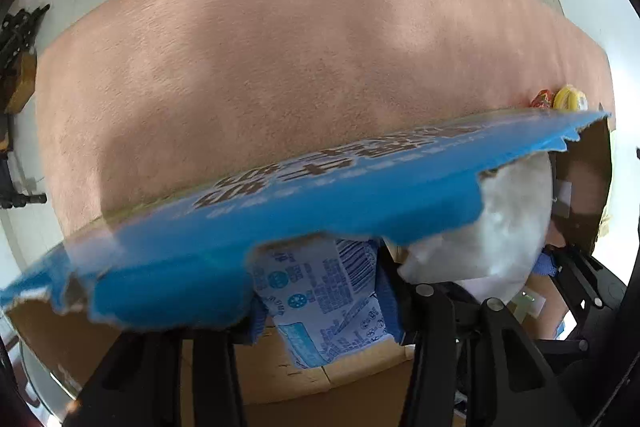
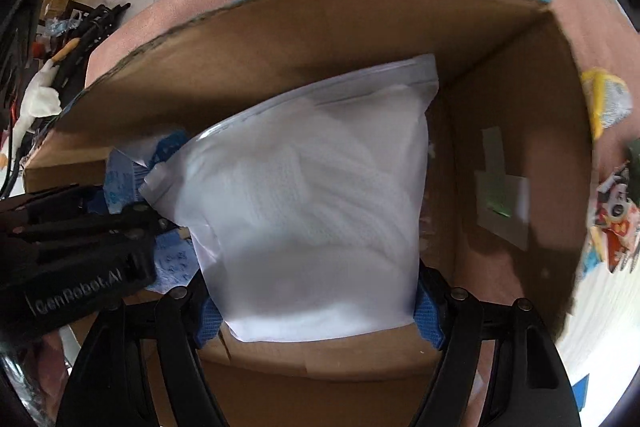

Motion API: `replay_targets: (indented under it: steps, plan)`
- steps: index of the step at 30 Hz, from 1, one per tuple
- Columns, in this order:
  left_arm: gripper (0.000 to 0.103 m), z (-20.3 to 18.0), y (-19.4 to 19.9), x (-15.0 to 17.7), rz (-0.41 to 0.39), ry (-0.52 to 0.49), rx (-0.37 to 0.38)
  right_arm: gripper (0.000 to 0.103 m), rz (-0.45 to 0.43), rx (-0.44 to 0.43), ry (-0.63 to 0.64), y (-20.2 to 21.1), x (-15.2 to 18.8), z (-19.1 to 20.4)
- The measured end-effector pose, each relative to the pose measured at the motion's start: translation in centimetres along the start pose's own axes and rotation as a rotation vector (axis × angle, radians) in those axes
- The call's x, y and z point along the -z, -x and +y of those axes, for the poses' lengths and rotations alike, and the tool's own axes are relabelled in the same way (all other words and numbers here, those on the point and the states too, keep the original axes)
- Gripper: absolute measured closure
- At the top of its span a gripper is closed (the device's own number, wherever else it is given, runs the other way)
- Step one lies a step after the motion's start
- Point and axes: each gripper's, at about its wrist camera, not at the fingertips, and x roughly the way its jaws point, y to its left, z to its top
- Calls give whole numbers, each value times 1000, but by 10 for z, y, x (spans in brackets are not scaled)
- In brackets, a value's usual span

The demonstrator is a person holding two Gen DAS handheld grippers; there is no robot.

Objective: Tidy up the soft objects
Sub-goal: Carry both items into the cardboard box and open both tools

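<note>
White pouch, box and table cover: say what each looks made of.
White pouch: frosted plastic film, probably; a knit-like white fabric shows through it.
Box: corrugated cardboard, matte brown inside, glossy blue print outside, with torn edges.
Table cover: pink short-pile fabric, seemingly velvety.

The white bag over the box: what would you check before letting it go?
1. White bag gripped between the right jaws' blue pads: ok.
2. Bag inside the cardboard box: ok.
3. Bag resting on the box floor: cannot tell.
4. Left gripper shut on the blue packet: ok.
5. Packet clear of the bag: cannot tell; they sit close.
6. Blue flap out of the way: ok.
</note>
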Motion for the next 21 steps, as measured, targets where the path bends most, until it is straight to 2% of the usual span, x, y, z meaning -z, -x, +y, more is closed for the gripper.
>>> replay_targets:
  steps: [2, 4, 6, 9, 11, 13, 17, 18, 21]
  plan:
    - [57, -1, 0, -1, 6, 23, -18, 22, 7, 0, 9, -4, -2, 9]
    - [48, -2, 3, 0, 1, 33, -16, 19, 13, 13, 24, -9, -5, 13]
    - [28, -1, 13, 2, -16, 57, -11, 14, 19, 27, 38, -11, -7, 19]
    - [11, -5, 31, 12, -55, 64, -38, 10, 12, 41, 64, -5, -8, 28]
    - [7, -5, 47, 26, -91, 66, -78, 7, -2, 53, 77, 5, -5, 35]
    - [5, -6, 62, 40, -133, 69, -111, 0, -9, 60, 79, 13, 0, 36]
    - [3, -9, 88, 75, -209, 97, -146, 0, -61, 103, 100, 34, 13, 46]
    - [2, -22, 92, 78, -233, 105, -150, 0, -73, 104, 103, 41, 19, 45]
    - [1, -16, 103, 105, -295, 130, -167, 0, -117, 126, 125, 57, 38, 55]
